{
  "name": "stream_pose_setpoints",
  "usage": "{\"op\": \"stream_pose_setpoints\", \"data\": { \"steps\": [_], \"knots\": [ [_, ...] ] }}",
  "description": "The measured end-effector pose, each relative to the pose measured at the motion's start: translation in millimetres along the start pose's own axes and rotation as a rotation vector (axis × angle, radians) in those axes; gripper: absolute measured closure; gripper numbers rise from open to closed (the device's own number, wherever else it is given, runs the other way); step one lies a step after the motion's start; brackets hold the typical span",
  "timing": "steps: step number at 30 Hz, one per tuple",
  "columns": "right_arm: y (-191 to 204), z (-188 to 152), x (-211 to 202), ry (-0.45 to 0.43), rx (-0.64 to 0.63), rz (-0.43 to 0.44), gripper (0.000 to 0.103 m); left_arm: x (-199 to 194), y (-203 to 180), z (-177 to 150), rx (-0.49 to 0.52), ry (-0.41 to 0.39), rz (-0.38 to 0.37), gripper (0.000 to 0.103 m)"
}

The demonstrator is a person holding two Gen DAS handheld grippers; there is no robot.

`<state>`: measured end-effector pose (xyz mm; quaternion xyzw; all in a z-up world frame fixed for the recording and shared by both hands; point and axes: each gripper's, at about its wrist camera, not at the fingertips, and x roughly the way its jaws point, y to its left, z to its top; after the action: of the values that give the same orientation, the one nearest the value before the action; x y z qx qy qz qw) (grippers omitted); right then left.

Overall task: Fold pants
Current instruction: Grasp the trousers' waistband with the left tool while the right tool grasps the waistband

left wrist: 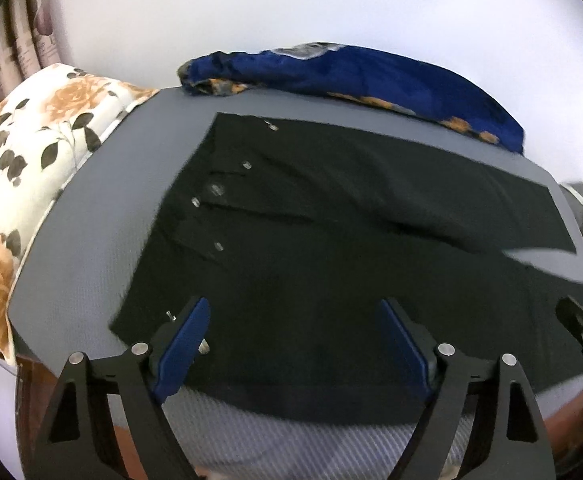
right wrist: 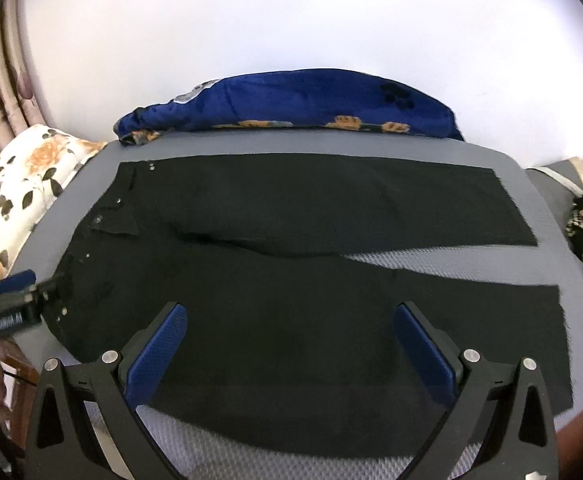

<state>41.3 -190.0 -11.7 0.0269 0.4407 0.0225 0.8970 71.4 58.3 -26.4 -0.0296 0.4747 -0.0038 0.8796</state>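
Black pants (right wrist: pixel 275 280) flat on grey mat (right wrist: pixel 531 184), waistband left, legs right.
L gripper (left wrist: pixel 295 332) & R gripper (right wrist: pixel 291 340) both wide open w/ nothing held (over near leg); blue blanket (right wrist: pixel 291 100) at far edge.

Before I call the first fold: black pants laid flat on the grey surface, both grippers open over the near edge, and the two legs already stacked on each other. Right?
Not quite. The pants lie flat on the grey surface, with the left gripper and right gripper open, but the legs are side by side, not stacked. The right wrist view shows a grey wedge between them.
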Motion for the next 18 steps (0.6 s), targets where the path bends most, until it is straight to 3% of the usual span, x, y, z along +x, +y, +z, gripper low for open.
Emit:
{"op": "stream_pose_setpoints", "data": {
  "steps": [5, 7, 13, 18],
  "knots": [
    [-12, 26, 25, 0.012, 0.074, 0.121, 0.0, 26, 40, 55, -0.05, -0.026, -0.049, 0.025],
    [-14, 35, 35, 0.016, 0.087, 0.144, 0.0, 39, 54, 74, -0.064, -0.023, -0.087, 0.033],
    [-15, 57, 68, 0.04, 0.094, 0.157, 0.0, 103, 109, 131, -0.196, 0.044, -0.268, 0.053],
    [-16, 70, 103, 0.104, 0.122, 0.155, 0.0, 159, 142, 162, -0.299, 0.122, -0.447, 0.057]
  ]
}}
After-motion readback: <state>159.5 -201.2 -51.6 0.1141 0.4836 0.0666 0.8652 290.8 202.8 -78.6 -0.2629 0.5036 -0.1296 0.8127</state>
